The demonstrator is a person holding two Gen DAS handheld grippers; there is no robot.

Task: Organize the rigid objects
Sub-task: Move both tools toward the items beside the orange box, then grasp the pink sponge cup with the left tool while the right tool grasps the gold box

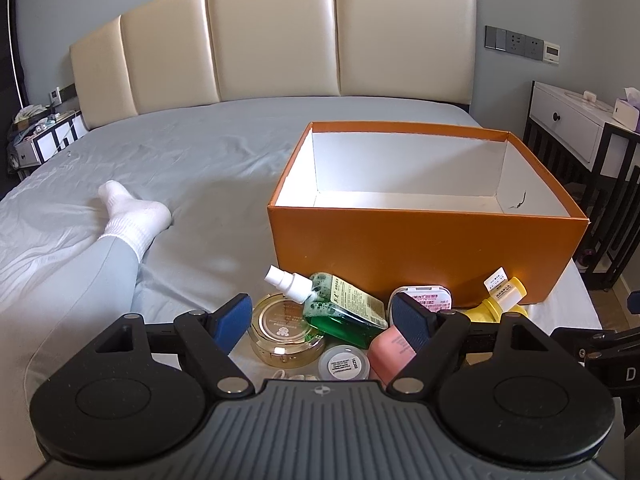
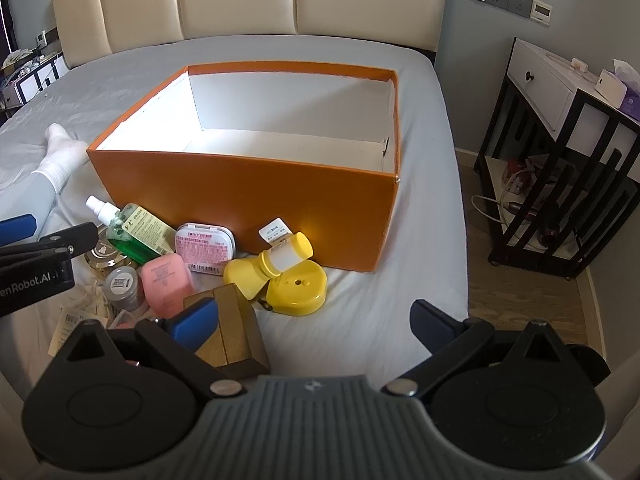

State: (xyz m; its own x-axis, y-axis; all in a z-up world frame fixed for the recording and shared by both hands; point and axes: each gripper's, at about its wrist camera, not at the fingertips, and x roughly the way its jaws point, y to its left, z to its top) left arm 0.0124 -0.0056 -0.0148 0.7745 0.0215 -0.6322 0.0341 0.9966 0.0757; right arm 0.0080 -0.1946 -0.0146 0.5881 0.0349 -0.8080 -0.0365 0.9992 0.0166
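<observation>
Both grippers spread wide, holding nothing.
Left gripper [image 1: 324, 320] hovers over green bottle [image 1: 344, 312]; right gripper [image 2: 316, 320] beside wooden block [image 2: 236, 332], before orange box [image 2: 244, 196].

A big orange box [image 2: 244, 196] sits open on the bed, white inside. Small things lie in a heap just near its front wall. A green spray bottle [image 2: 132, 228] lies tilted on a round gold tin [image 1: 284, 328]. A pink soap-shaped case [image 2: 168, 284] lies beside a white mint tin [image 2: 204, 248]. A small yellow bottle [image 2: 284, 258] leans on a yellow round case [image 2: 296, 288]. A brown wooden block [image 2: 236, 332] is nearest.
</observation>
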